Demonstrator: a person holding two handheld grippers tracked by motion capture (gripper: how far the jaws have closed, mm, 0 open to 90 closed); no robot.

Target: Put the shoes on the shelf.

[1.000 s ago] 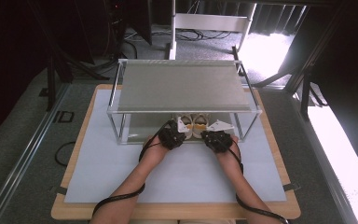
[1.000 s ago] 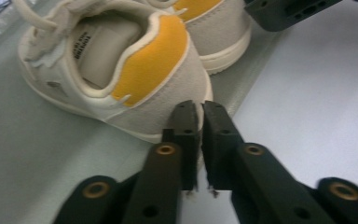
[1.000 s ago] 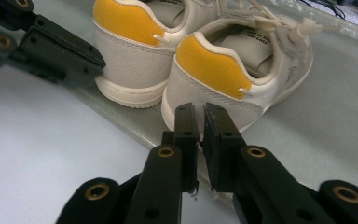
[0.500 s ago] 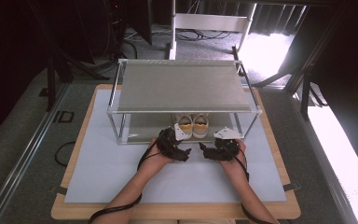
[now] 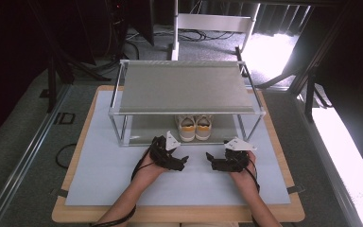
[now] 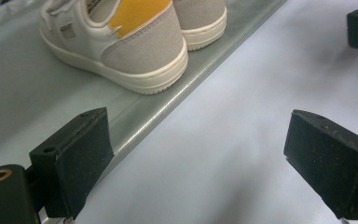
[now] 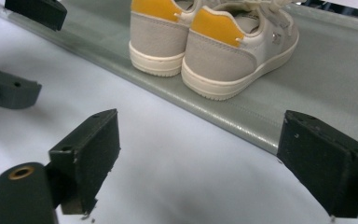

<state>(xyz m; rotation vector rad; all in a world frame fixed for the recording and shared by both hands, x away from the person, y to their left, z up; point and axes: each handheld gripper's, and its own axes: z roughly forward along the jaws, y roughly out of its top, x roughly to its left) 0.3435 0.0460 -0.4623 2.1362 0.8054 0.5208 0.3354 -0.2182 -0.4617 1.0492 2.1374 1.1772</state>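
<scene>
High cam overhead facing fwd, gripper cams low, close, share shoes

**Dim room, one bright patch of daylight**

A wooden worktop carries a pale grey mat and stands on grey carpet floor. A metal rail runs along the floor beside it. Beyond the worktop, a white stand rises from the floor among loose black cables. Dark curtains hang at the back. Strong daylight falls on the floor in a bright patch and a strip.
</scene>
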